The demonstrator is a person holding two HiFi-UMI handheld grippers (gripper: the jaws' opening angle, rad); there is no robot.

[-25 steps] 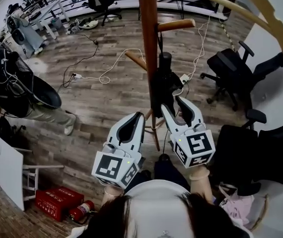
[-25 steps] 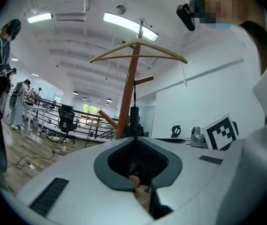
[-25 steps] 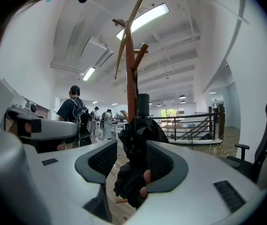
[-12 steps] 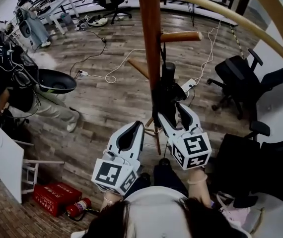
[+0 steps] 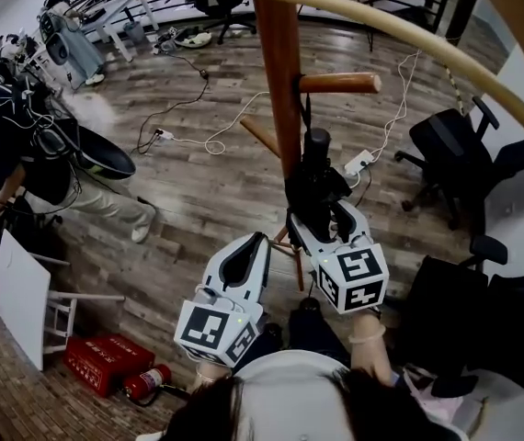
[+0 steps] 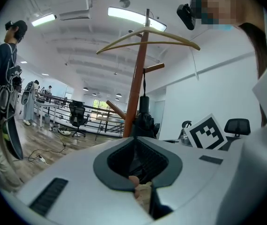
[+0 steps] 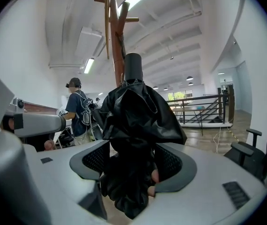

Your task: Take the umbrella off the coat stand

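Note:
A folded black umbrella (image 5: 315, 177) hangs by its strap from a peg (image 5: 336, 83) on the wooden coat stand (image 5: 280, 72). My right gripper (image 5: 319, 211) is at the umbrella's lower part. In the right gripper view its jaws are opening and stand wide on either side of the black fabric (image 7: 133, 121), which fills the gap between them at the right gripper (image 7: 132, 144). My left gripper (image 5: 260, 239) hangs lower and to the left, jaws together and nothing between them. The left gripper view shows the left gripper (image 6: 136, 138) short of the umbrella (image 6: 144, 118) and the stand's post (image 6: 136, 88).
A person (image 5: 23, 145) with a backpack stands at the left. Black office chairs (image 5: 455, 145) crowd the right side. A red box (image 5: 101, 366), a fire extinguisher (image 5: 147, 384) and a white board (image 5: 18, 310) lie near left. Cables (image 5: 207, 141) run over the wooden floor.
My right gripper has moved forward and down onto the umbrella, its jaws spreading wider around the fabric. The left gripper has sunk a little. The person at the left has shifted.

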